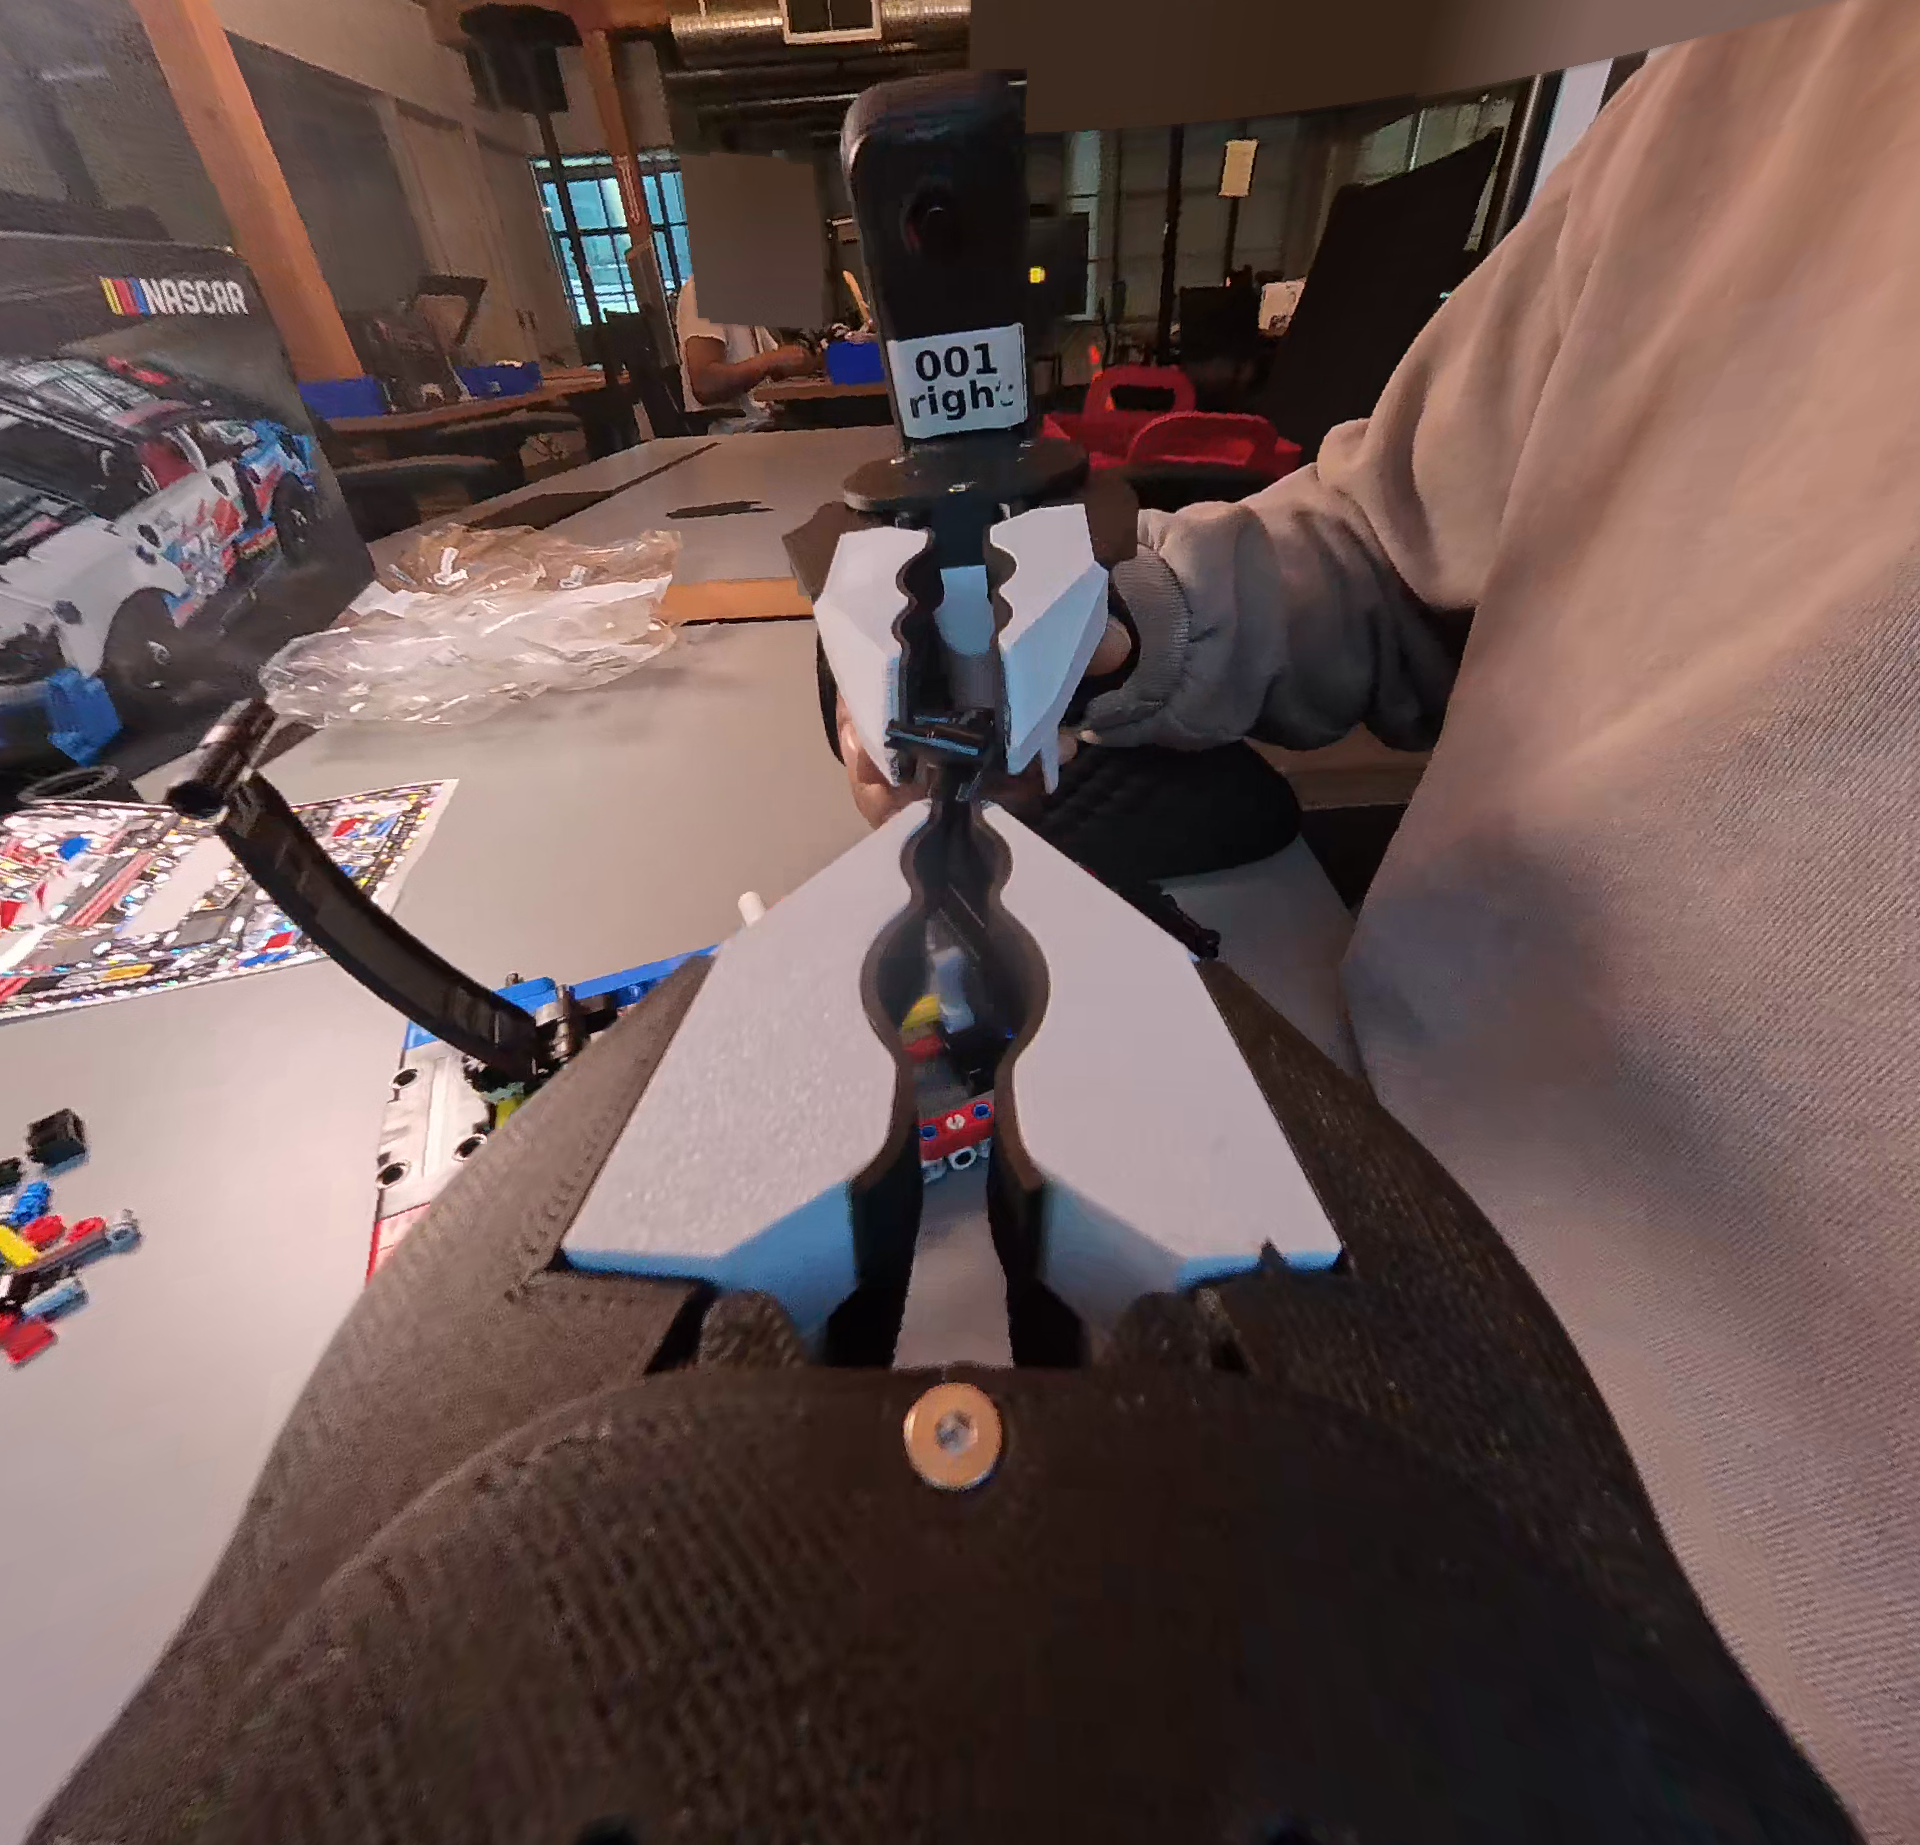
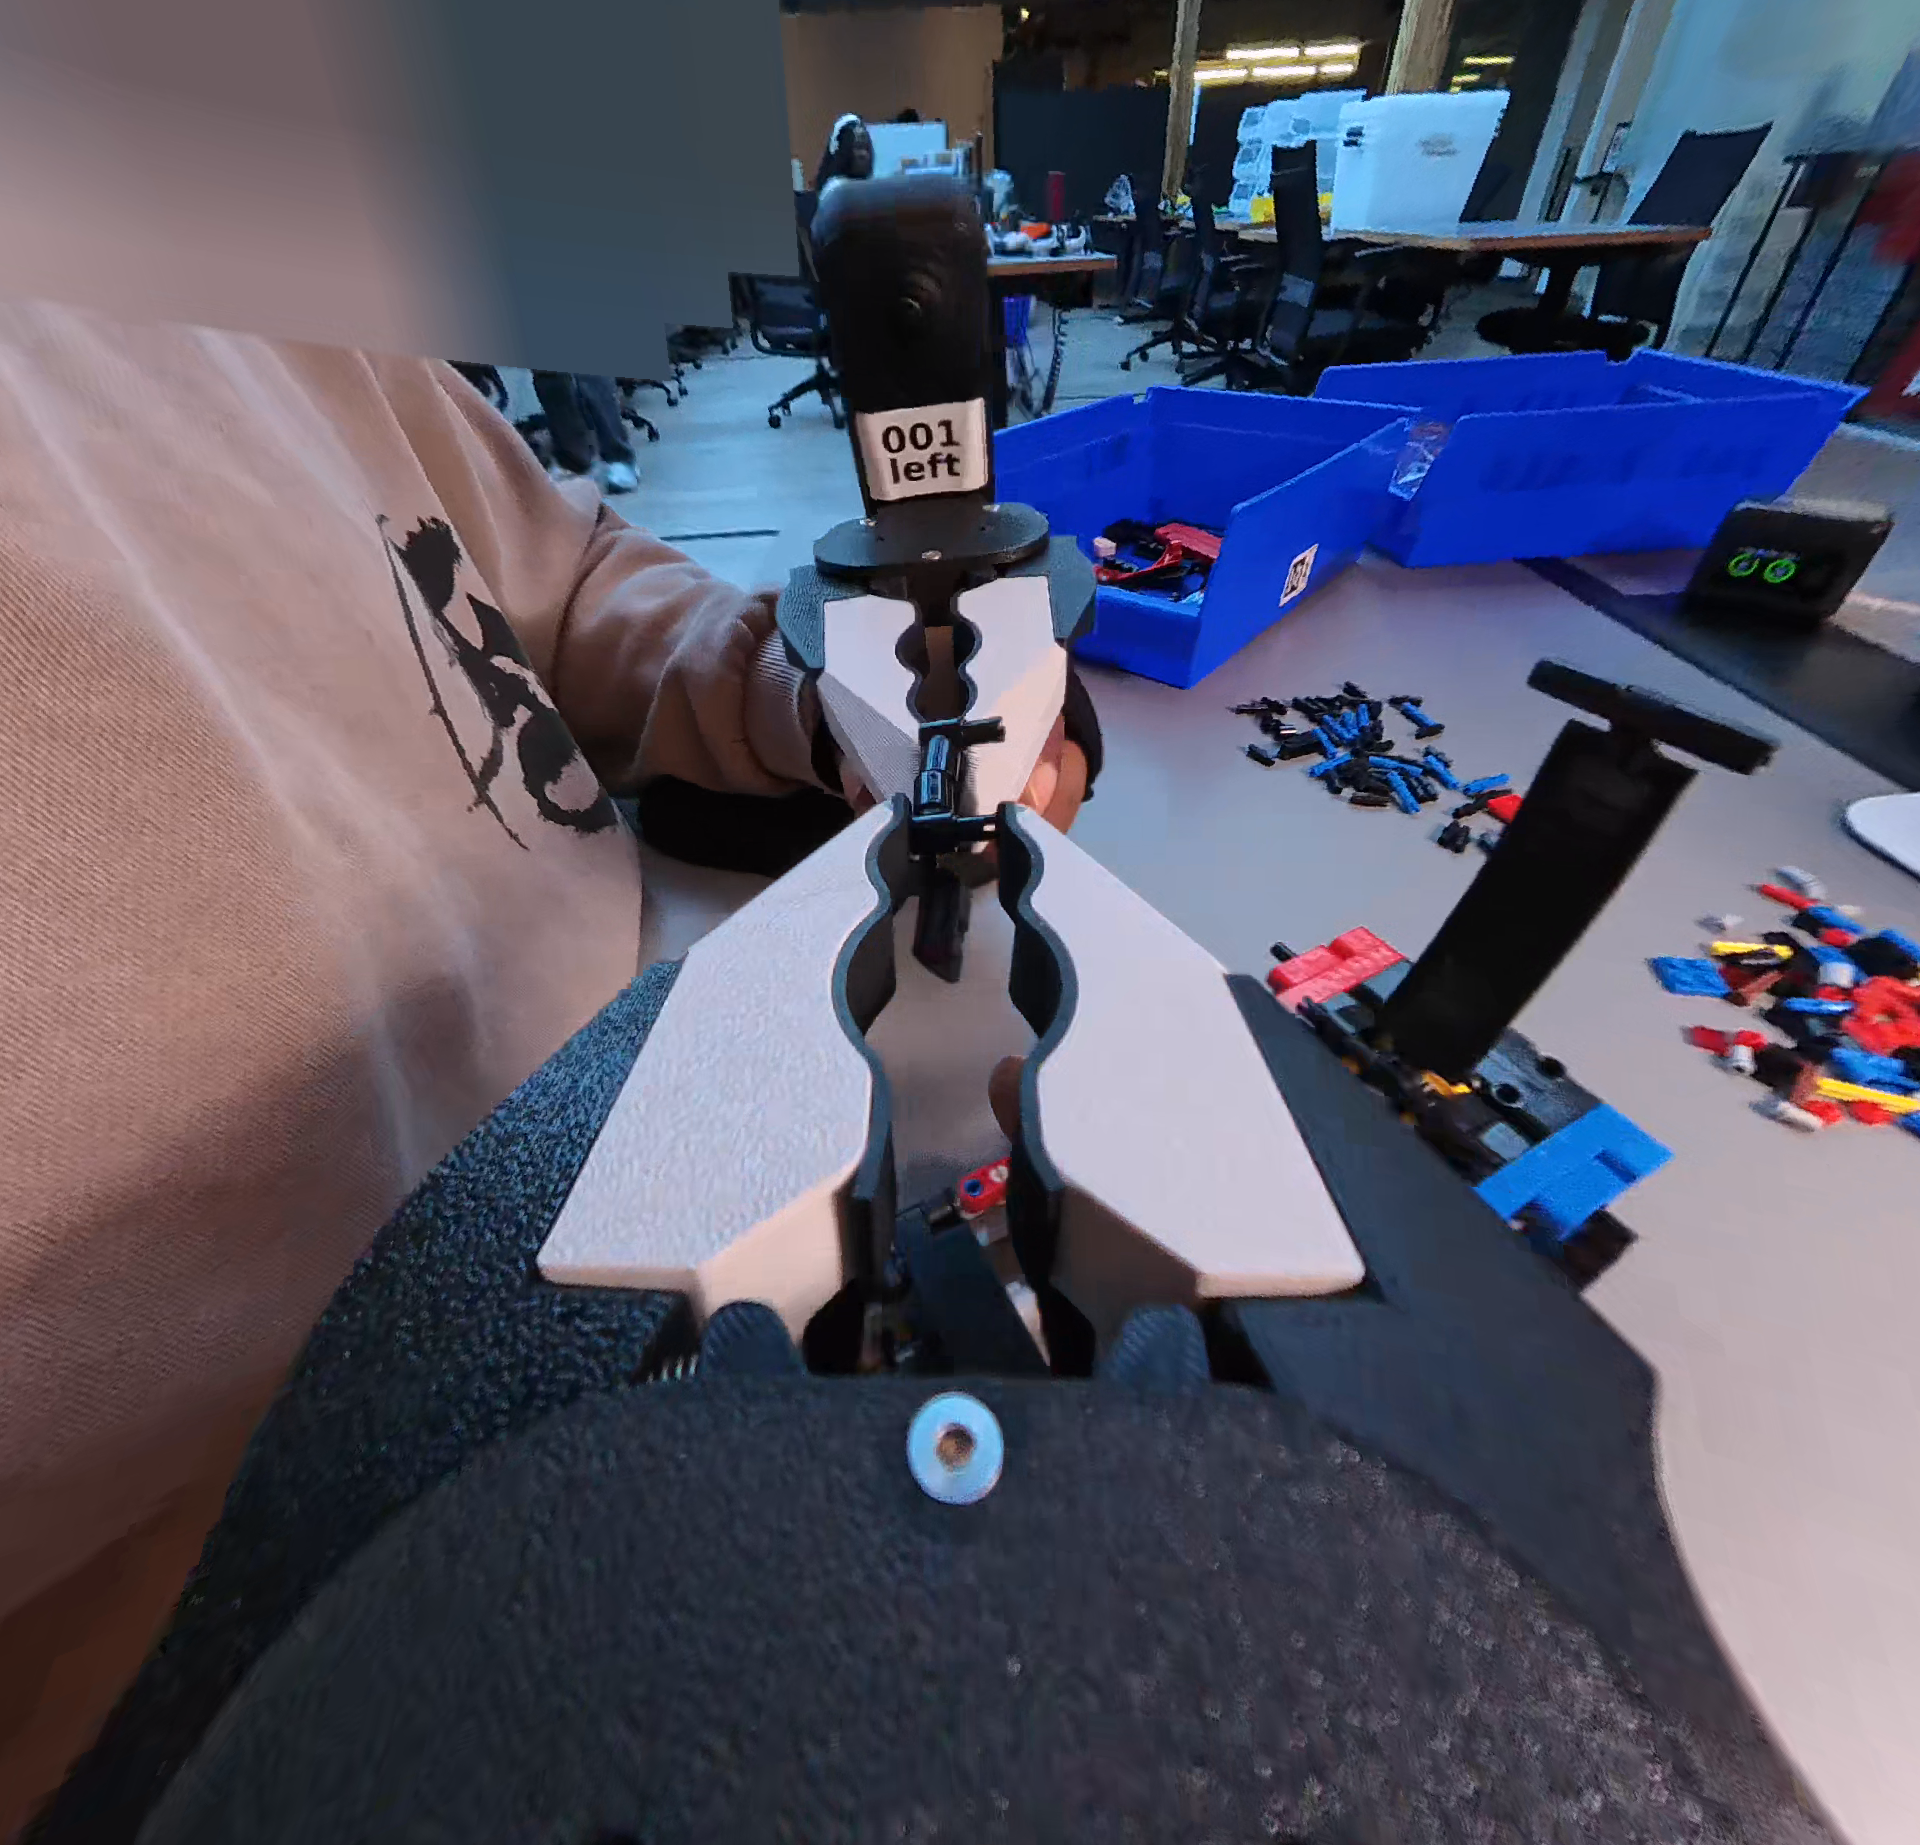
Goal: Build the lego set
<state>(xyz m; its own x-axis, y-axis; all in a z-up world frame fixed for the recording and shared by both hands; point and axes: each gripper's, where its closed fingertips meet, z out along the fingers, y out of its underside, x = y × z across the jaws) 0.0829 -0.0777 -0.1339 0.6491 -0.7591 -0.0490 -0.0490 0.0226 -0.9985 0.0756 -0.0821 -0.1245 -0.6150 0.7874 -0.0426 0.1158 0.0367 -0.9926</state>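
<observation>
A grey table (image 2: 1195,860) carries loose bricks (image 2: 1829,1006), blue bins (image 2: 1226,507), a sticker sheet (image 1: 177,891) and crumpled plastic bags (image 1: 488,621).

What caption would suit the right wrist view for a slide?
Two handheld grippers, right gripper and left gripper, pinch a small black Lego part above the partly built car.

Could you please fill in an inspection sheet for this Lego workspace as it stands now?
Surface: grey table, mostly bare.
Job's things: partly built model with raised black panel; small black assembly held between the tips.
Clutter: loose bricks, pins, plastic bags, set box, sticker sheet, blue bins.
Grippers: left gripper and right gripper both shut on the assembly.
Cables: nothing seen.
Surroundings: open workshop, chairs, desks.
</observation>
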